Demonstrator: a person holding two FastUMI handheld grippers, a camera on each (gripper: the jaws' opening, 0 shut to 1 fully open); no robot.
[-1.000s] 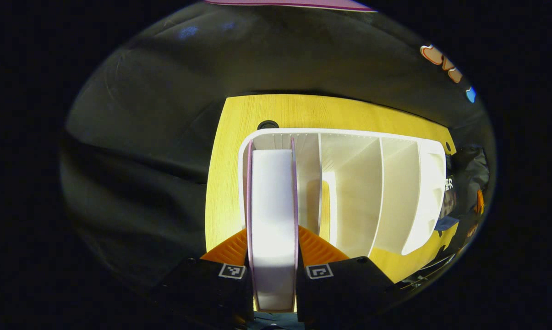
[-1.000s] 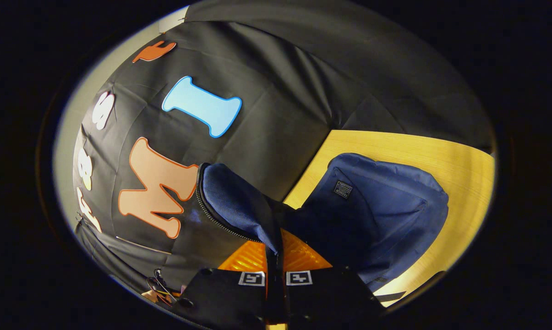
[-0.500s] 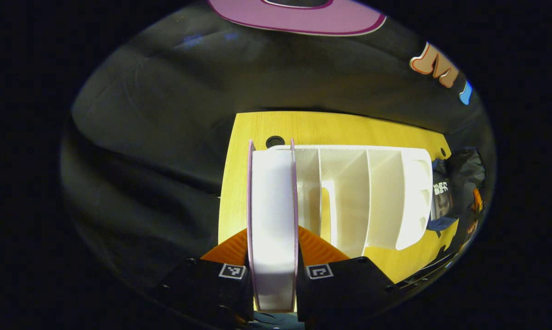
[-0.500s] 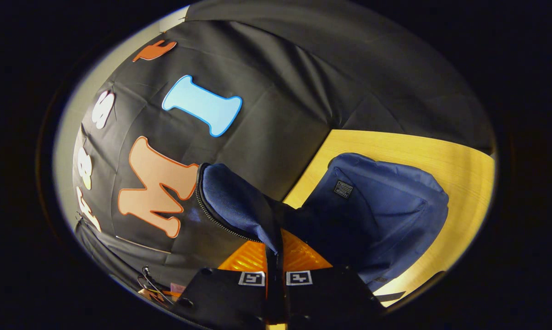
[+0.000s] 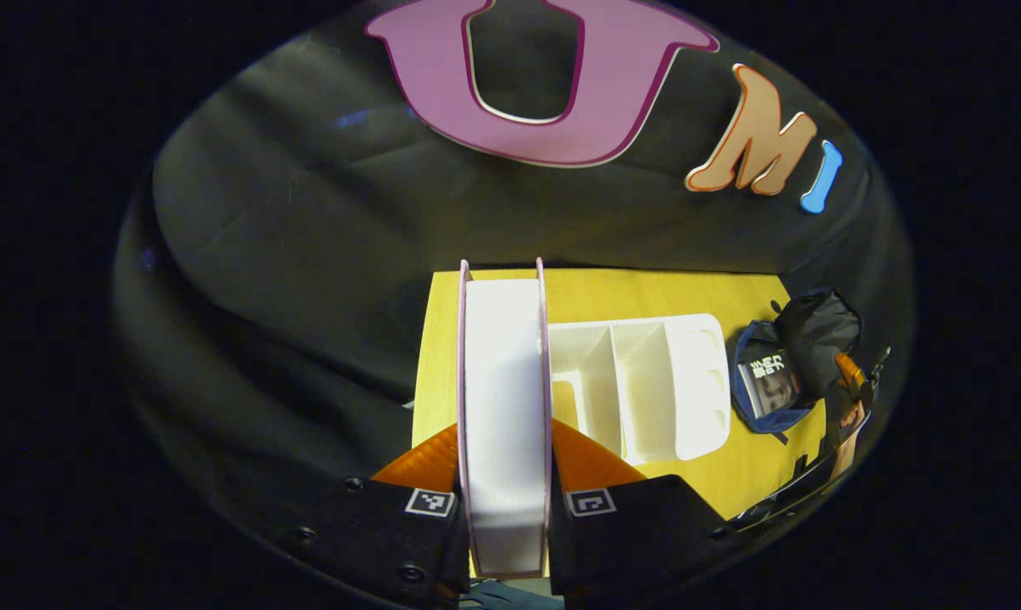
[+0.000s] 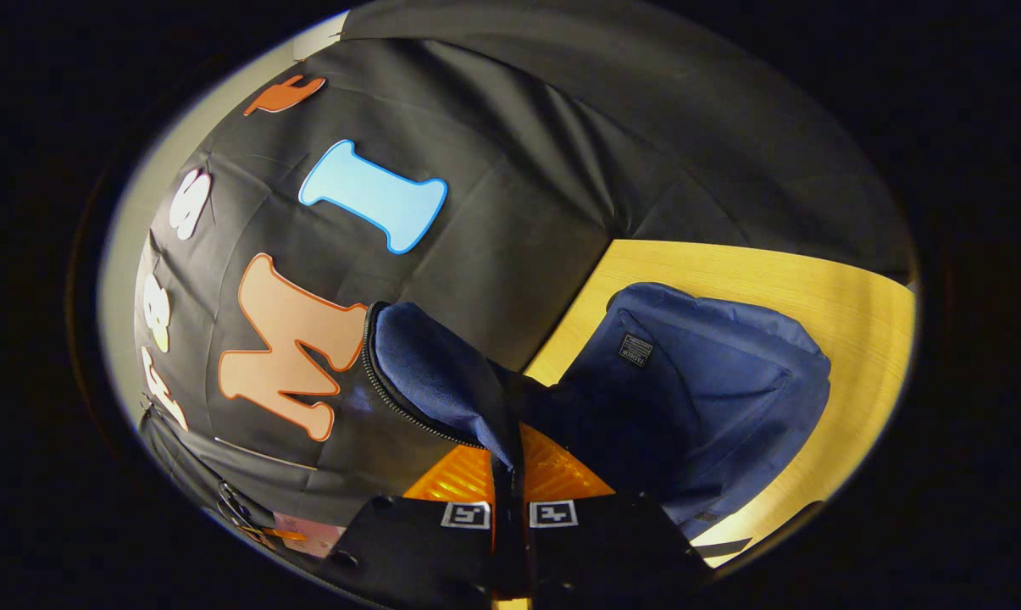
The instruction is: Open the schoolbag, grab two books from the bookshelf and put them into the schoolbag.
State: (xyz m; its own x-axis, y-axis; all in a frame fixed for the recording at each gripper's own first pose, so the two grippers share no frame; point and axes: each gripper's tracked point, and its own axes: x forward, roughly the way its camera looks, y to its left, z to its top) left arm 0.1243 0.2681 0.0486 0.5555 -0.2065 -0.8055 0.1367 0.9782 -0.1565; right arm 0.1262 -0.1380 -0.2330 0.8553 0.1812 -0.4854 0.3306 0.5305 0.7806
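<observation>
Lifted farther from the white bookshelf (image 5: 641, 385) than a second ago, the book (image 5: 505, 407) stands above its left end, pinched on both covers by the left gripper (image 5: 505, 474). Right of the bookshelf on the yellow table (image 5: 646, 292) lies the schoolbag (image 6: 696, 381) — its opened flap (image 6: 442, 381) clamped between the right gripper (image 6: 508, 479) fingers, unchanged.
</observation>
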